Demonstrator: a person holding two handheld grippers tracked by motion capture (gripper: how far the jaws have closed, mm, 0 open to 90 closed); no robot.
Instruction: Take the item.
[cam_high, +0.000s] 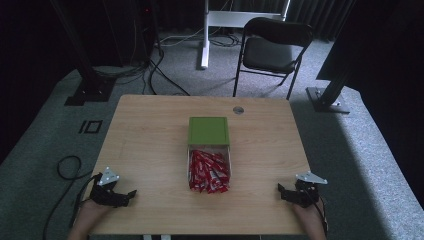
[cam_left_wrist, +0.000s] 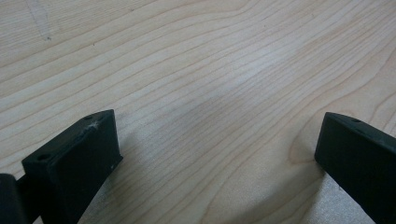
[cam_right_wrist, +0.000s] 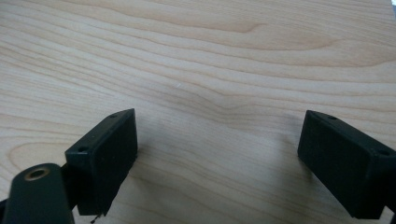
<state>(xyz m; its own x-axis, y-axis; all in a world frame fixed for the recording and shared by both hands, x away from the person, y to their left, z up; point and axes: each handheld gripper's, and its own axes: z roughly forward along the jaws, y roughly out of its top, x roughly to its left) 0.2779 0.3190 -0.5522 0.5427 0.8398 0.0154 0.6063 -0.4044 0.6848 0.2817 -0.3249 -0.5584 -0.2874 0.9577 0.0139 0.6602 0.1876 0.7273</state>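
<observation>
The left gripper (cam_high: 131, 193) and right gripper (cam_high: 281, 190) are resting at the counter's (cam_high: 150, 135) near corners, fingers spread wide, gripping nothing. The clear box of red packets (cam_high: 209, 171) is sitting mid-counter, touching the green lid (cam_high: 208, 130) beyond.

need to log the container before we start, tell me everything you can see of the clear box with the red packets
The clear box is a see-through, plastic-looking rectangular container lying in the middle of the wooden table. Its green lid lies flat at the far end, so the near part is uncovered. Red packets with white marks fill it in a loose heap. Both grippers rest far from it.
</observation>
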